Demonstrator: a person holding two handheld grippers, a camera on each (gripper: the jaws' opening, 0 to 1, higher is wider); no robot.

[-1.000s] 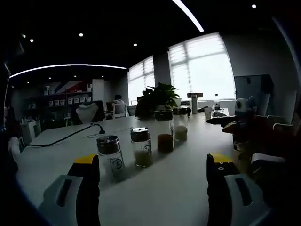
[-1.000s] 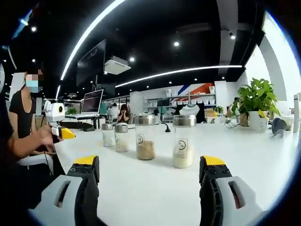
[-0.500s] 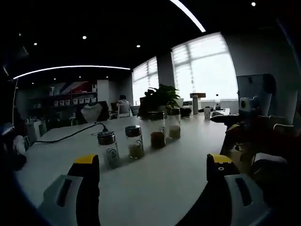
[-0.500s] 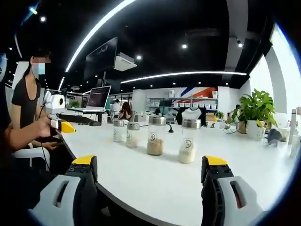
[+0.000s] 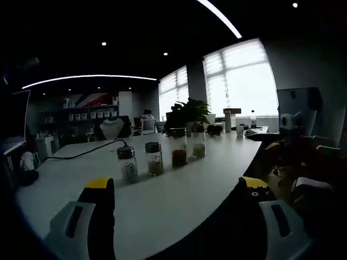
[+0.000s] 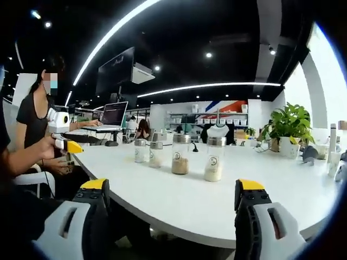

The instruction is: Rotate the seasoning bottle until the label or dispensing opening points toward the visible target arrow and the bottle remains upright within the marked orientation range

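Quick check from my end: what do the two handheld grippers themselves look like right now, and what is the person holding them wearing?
Each gripper, left gripper and right gripper, has two blocky black jaws with yellow caps, backed by pale grey shells with slots. In the right gripper view the left gripper appears as a white body with a yellow-tipped jaw. The person wears a black short-sleeved top.

bottles [image 6: 213, 158]: clear glass, metal caps | table [image 6: 179, 192]: smooth white

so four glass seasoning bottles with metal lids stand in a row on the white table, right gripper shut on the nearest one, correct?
No: the right gripper is open and holds nothing, short of the four glass seasoning bottles with metal lids standing in a row on the white table, as the right gripper view shows.
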